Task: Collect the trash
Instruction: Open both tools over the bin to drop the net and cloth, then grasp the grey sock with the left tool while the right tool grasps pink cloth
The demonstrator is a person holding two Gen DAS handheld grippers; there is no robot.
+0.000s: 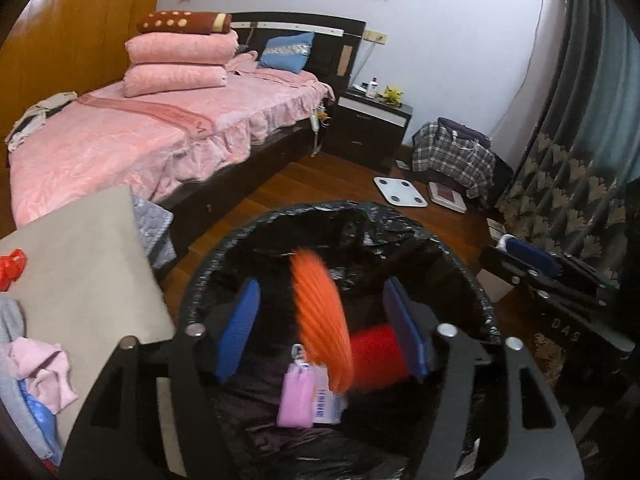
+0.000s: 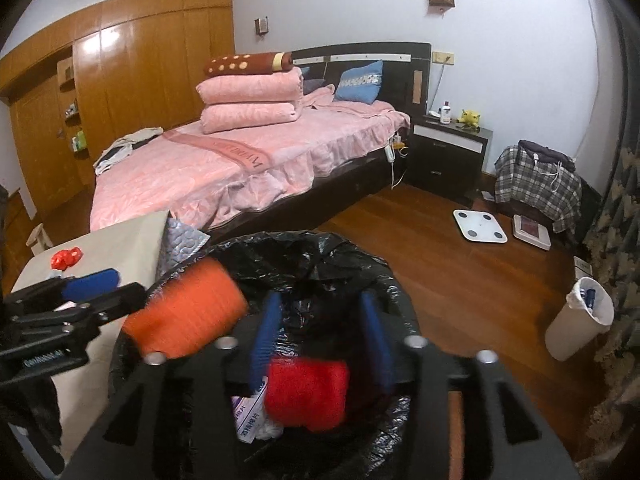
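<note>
A trash bin lined with a black bag (image 1: 224,264) (image 2: 344,256) stands right below both grippers. My left gripper (image 1: 320,336) is open over the bin; a blurred orange ribbed piece (image 1: 320,320) is in the air between its blue fingers, touching neither. It also shows in the right wrist view (image 2: 188,312). My right gripper (image 2: 320,344) is open over the bin, with a blurred red ribbed piece (image 2: 308,392) (image 1: 376,356) loose between and below its fingers. A pink packet (image 1: 296,396) and a white printed packet (image 2: 250,416) lie in the bin.
A grey table (image 1: 80,272) (image 2: 120,248) at the left holds a red crumpled scrap (image 1: 10,268) (image 2: 66,258) and clothes (image 1: 36,368). A pink bed (image 2: 240,168), a nightstand (image 2: 448,156), a floor scale (image 2: 480,226) and a small white bin (image 2: 576,328) stand beyond.
</note>
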